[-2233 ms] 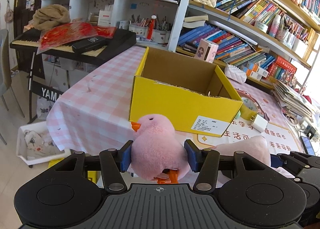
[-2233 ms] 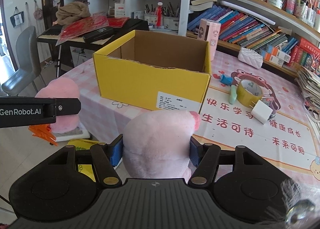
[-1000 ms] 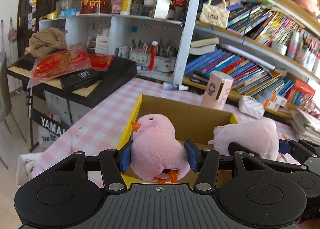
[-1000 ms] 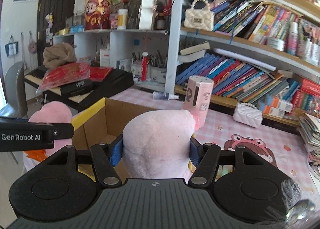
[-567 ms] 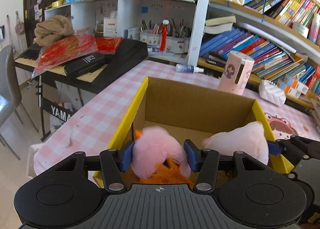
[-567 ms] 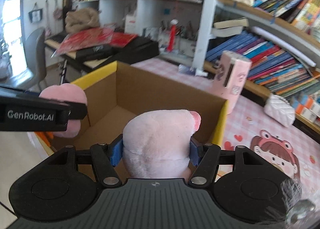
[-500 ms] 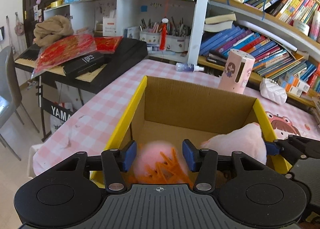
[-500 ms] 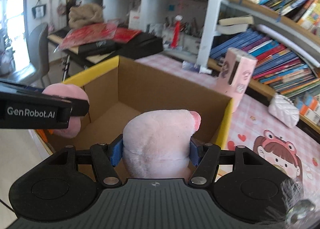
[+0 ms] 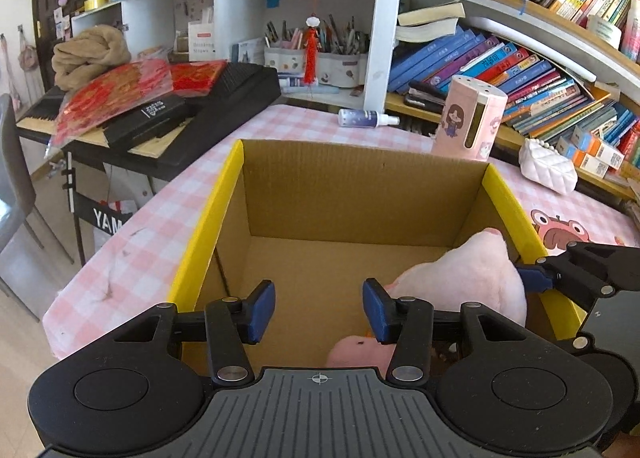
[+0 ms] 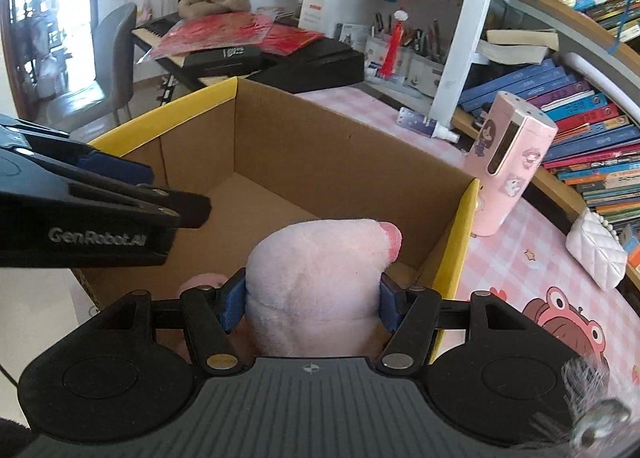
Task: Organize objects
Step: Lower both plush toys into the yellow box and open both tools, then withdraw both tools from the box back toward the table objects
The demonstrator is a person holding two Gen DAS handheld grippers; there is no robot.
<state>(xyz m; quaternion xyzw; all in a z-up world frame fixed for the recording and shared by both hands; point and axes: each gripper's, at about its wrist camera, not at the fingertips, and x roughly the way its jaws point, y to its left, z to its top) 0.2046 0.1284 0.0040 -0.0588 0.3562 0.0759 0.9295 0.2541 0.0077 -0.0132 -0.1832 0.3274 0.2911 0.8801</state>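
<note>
Left wrist view, left to right. We see the left tool (image 9: 319, 305) at lower centre, its blue pads apart with nothing between them, poised over the open yellow cardboard box (image 9: 208, 217) on the pink-checked tabletop (image 9: 152, 234). Log note: no squeeze on anything. Just below and right of that tool, the pink plush chick (image 9: 356, 352) lies on the box floor, only partly in view. Further right, the pink plush pig (image 9: 472, 278) sits inside the box's right wall, clamped by the right tool (image 10: 310, 304).

Right wrist view: pads press both flanks of the pig; its snout points to upper right, its body running away from the tool. The pig hangs over the box's near right corner, above the floor. We judge the right hand nearer; release should drop it straight in.
</note>
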